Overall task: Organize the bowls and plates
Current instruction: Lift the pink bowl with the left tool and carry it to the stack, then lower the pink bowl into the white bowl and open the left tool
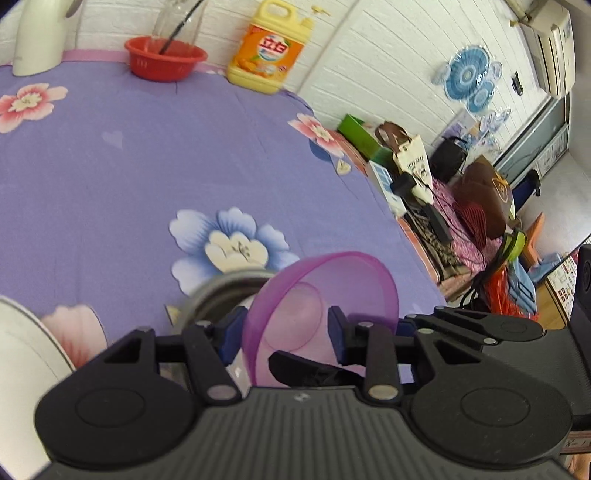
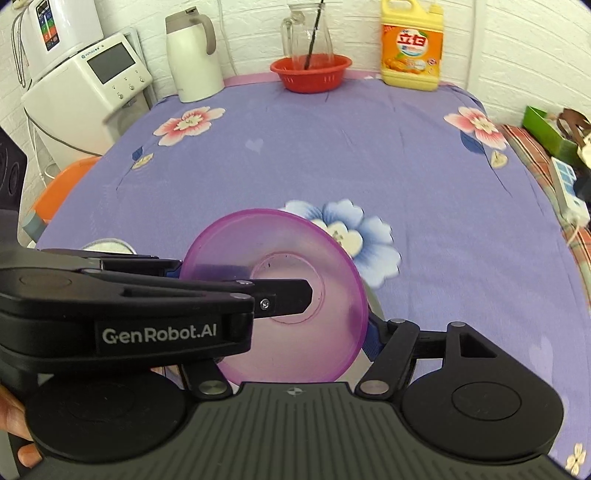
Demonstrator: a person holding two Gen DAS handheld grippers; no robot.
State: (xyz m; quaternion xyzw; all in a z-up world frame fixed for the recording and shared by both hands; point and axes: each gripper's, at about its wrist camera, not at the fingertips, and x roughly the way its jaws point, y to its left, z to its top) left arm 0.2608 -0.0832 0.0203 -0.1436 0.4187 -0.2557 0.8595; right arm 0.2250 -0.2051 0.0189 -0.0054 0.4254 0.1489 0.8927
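Note:
A translucent purple bowl [image 1: 321, 314] is held tilted above the purple flowered tablecloth [image 1: 147, 166]. My left gripper [image 1: 284, 332] is shut on its rim, one blue pad inside the bowl and one outside. In the right wrist view the left gripper reaches in from the left, its finger inside the bowl [image 2: 280, 295]. My right gripper [image 2: 291, 332] sits around the same bowl; only its right blue pad [image 2: 373, 336] shows, beside the bowl's outer wall. A grey metal bowl [image 1: 225, 291] lies on the table just behind the purple one. A white plate [image 1: 26, 350] sits at the left edge.
At the back of the table stand a red basket [image 2: 310, 72] with a glass jug [image 2: 308, 33], a yellow detergent bottle [image 2: 412, 44] and a white kettle [image 2: 192, 55]. White appliances [image 2: 88, 88] are left of the table. Cluttered bags [image 1: 461, 192] lie to the right.

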